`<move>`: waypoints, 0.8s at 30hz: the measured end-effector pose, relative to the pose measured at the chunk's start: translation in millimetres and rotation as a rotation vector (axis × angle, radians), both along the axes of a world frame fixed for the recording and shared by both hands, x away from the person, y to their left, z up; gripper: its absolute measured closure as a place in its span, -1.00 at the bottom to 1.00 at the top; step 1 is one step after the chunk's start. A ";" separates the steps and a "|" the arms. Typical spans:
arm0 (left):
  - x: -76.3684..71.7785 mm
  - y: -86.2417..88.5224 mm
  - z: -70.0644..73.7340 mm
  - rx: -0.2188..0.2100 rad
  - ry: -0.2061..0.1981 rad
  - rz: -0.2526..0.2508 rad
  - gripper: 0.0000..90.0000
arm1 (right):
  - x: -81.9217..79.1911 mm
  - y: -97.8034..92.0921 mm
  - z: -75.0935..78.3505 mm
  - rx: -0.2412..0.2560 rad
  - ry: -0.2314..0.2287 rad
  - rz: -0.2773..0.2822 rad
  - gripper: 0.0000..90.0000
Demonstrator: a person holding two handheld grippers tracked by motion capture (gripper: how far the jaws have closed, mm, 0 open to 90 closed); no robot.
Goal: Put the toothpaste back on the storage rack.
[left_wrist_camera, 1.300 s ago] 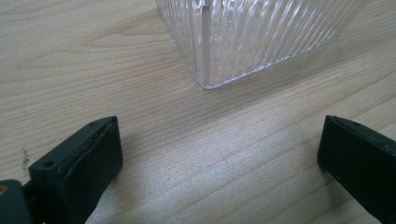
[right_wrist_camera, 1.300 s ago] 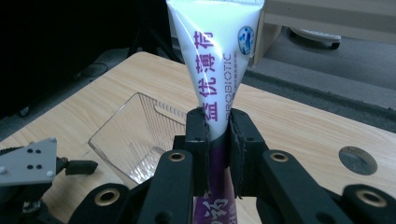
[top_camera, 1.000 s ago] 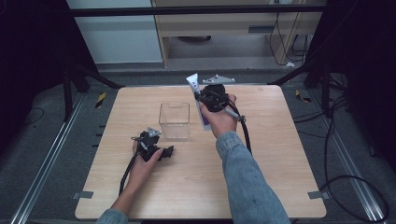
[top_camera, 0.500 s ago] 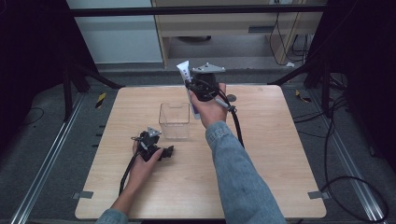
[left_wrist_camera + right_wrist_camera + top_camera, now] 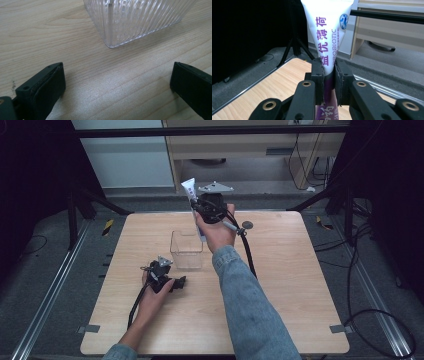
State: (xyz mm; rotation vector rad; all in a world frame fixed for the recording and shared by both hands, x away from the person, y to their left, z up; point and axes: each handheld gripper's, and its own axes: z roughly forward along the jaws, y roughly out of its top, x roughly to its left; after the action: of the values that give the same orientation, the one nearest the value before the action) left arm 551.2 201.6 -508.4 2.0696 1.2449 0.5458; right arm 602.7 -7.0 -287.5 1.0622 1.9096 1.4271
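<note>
We see the right gripper point(image 5: 200, 209) clenching a toothpaste tube point(image 5: 327, 37) above a light wooden table point(image 5: 300, 285); left gripper point(image 5: 172, 282) released beside a clear ribbed box point(image 5: 186, 251); grey floor point(image 5: 55, 265), dark surroundings.

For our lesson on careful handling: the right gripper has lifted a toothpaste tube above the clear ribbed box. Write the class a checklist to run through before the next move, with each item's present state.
1. Grip: the right gripper has both jaws pressed on the white and purple toothpaste tube: ok.
2. Tube lifted clear of the light wooden table: ok.
3. Clear ribbed plastic box upright with its mouth open: ok.
4. Tube directly above the box: not ok; in the high view it is held beyond the far rim.
5. Left gripper out of the way: ok; jaws wide open, resting on the table short of the box.
6. Box empty inside: cannot tell for certain.
</note>
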 end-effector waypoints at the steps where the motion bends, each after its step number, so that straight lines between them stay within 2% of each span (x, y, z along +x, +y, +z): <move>1: 0.0 0.0 0.0 0.000 0.000 0.000 -1.00 | 0.2 0.9 0.3 0.001 0.000 -0.002 0.76; 14: 0.0 0.0 0.0 0.000 0.000 0.000 -1.00 | 4.5 13.0 -4.3 0.014 -0.001 -0.003 0.76; 24: 0.0 0.1 0.1 0.000 0.001 0.000 -1.00 | 7.2 23.6 -11.7 0.008 0.010 0.017 0.76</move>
State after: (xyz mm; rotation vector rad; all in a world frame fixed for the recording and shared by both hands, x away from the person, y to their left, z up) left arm 551.2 201.7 -508.3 2.0704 1.2448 0.5451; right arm 609.9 16.6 -299.1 1.0604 1.9262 1.4425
